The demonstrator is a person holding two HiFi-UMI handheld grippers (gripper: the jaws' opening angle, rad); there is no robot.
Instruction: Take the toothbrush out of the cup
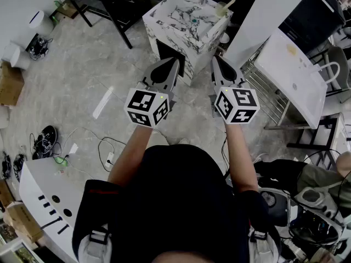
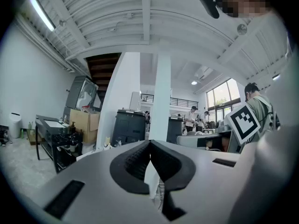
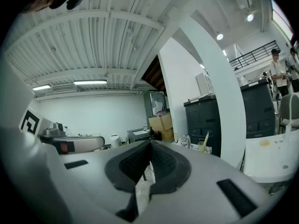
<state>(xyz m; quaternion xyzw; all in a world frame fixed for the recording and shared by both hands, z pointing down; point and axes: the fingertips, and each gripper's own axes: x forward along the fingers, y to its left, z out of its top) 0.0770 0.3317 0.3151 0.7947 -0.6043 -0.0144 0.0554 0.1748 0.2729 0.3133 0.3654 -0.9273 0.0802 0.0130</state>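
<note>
Facing a marbled counter (image 1: 186, 23), left tongs (image 1: 175, 62) and right tongs (image 1: 215, 59) sit pressed together.

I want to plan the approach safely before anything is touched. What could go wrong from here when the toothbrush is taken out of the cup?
1. Both the left hand-held gripper and the right hand-held gripper are shut; reaching like this could knock the cup over instead of gripping the toothbrush.
2. The cup stands near the edge of the marble counter, so a push may send it off.
</note>
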